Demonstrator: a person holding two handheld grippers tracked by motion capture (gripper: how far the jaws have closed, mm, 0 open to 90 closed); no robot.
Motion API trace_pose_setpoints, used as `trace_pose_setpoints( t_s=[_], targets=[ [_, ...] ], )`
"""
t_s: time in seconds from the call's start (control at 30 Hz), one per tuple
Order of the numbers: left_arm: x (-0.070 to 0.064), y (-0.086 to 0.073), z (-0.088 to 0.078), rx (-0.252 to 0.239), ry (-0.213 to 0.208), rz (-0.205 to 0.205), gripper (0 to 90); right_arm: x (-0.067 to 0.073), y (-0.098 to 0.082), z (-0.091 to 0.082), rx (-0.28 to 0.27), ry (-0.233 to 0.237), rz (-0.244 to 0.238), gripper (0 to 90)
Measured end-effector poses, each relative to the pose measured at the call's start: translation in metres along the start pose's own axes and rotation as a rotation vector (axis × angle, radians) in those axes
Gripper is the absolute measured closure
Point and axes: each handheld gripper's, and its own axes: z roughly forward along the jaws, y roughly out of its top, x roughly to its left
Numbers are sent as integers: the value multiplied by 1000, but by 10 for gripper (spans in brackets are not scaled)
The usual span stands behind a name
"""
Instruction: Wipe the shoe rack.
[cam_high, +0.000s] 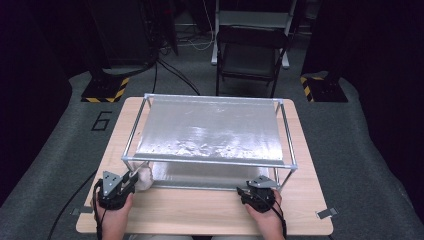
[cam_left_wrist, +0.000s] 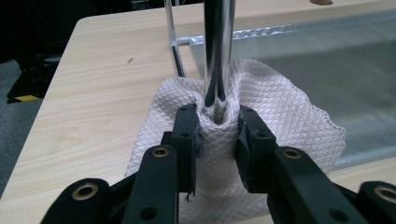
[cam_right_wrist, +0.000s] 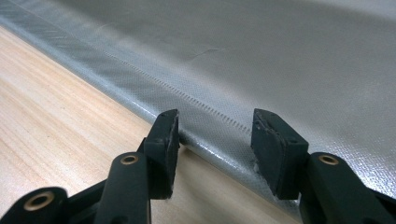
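Note:
A white waffle-weave cloth is wrapped around the shiny front-left leg of a metal rack. My left gripper is shut on the cloth, squeezing it against that leg from both sides. From above, the cloth bulges at the rack's near left corner, just past the left gripper. At the rack's near right corner, my right gripper stands open. Its jaws straddle the near edge of the silver sheet lying under the rack, without touching it.
The rack has a silver upper shelf and stands on a wooden table. A folding chair and black stands with striped bases are behind the table. Bare wood runs along the table's near edge and at both sides.

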Motion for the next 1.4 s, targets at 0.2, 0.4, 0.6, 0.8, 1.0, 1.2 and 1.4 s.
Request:
trace_pose_setpoints(
  t_s=[0.2, 0.4, 0.6, 0.8, 1.0, 1.2, 1.4],
  targets=[
    [-3, -5, -8, -5, -6, 3, 714, -1, 0, 0, -4, 16, 32, 517],
    [-5, -7, -14, -5, -5, 19, 708, -1, 0, 0, -5, 3, 47, 506],
    [-6, -4, -14, -7, -10, 19, 706, 4, 9, 3, 8, -12, 30, 490],
    [-5, -4, -12, -5, -9, 28, 707, 6, 14, 9, 12, -37, 31, 478],
    [-5, -5, -11, -1, -11, 26, 707, 8, 16, 14, 9, -43, 41, 472],
    [-4, -5, -11, -2, -11, 27, 704, 2, 16, 20, 13, -45, 58, 491],
    [-4, -4, -12, -2, -14, 24, 694, 4, 15, 22, 13, -42, 70, 515]
  ],
)
